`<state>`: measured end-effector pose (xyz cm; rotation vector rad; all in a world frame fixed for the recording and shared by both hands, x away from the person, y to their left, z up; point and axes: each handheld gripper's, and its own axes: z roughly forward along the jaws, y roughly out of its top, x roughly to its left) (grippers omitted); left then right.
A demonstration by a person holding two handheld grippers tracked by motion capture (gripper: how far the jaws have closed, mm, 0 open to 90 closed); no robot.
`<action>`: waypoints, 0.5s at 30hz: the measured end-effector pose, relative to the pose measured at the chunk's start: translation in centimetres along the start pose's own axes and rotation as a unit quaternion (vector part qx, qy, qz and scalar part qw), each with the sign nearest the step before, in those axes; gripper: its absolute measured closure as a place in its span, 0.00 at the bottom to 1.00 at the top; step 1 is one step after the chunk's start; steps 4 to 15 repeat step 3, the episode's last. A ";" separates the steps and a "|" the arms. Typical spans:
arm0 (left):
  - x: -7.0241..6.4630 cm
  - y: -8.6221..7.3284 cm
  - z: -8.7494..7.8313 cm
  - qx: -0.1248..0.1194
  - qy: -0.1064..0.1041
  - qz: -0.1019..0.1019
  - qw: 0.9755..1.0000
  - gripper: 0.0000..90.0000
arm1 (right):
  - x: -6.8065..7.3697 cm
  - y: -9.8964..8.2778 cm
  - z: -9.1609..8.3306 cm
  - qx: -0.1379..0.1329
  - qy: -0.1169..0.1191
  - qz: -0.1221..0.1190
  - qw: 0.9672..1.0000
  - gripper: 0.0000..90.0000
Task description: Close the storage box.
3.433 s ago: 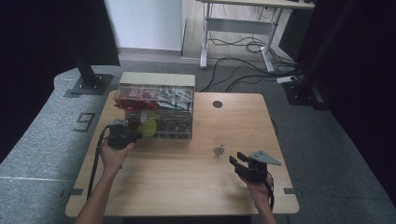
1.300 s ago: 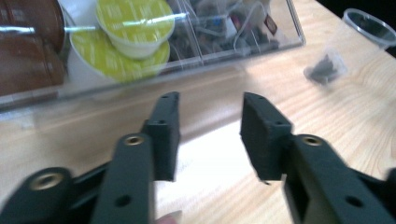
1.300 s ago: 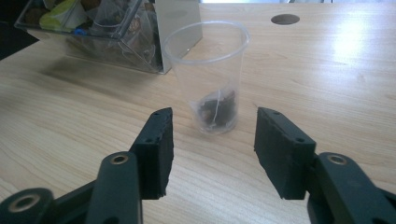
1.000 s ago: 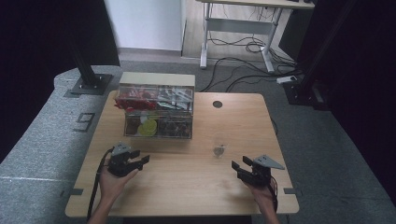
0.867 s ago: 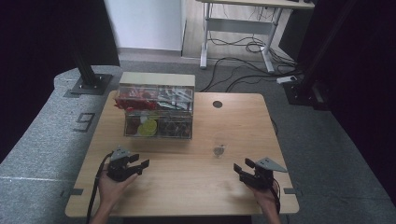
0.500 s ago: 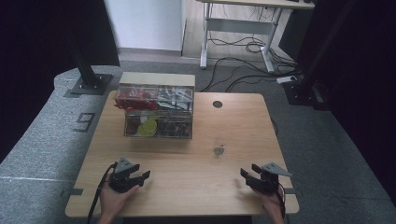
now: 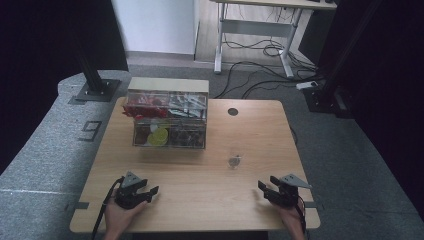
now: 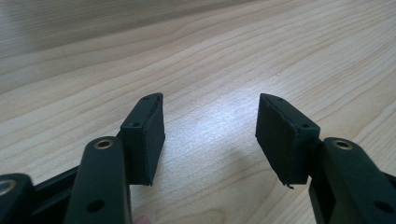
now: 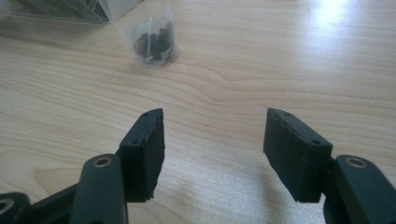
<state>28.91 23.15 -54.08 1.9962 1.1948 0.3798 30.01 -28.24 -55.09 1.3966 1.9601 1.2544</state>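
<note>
My left gripper (image 7: 148, 189) rests low over the near left part of the wooden table (image 7: 200, 205), held in a hand. Its jaws stand open with bare wood between them (image 8: 210, 135). My right gripper (image 7: 266, 184) sits near the front right edge, also open and empty (image 9: 212, 149). A small clear tea bag (image 7: 233, 161) with dark contents lies on the table ahead of the right gripper (image 9: 152, 42). A clear compartment box (image 7: 167, 120) with red, yellow and dark packets stands at the back left.
A round cable hole (image 7: 233, 111) is in the table's far edge. The clear box corner (image 9: 70, 9) shows left of the tea bag. Grey floor, black stand legs (image 7: 95, 85) and a desk with cables lie beyond the table.
The left gripper has left the box and come back to the near edge. Both grippers have drawn toward the person and sunk to the tabletop, then settled.
</note>
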 end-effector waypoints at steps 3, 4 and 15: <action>0.1 0.0 0.1 0.003 0.002 -0.001 1.000 0.47 | 0.1 0.1 0.2 0.000 0.001 -0.006 1.000 0.42; 0.1 0.0 0.1 0.003 0.002 -0.001 1.000 0.47 | 0.1 0.1 0.2 0.000 0.001 -0.006 1.000 0.42; 0.1 0.0 0.1 0.003 0.002 -0.001 1.000 0.47 | 0.1 0.1 0.2 0.000 0.001 -0.006 1.000 0.42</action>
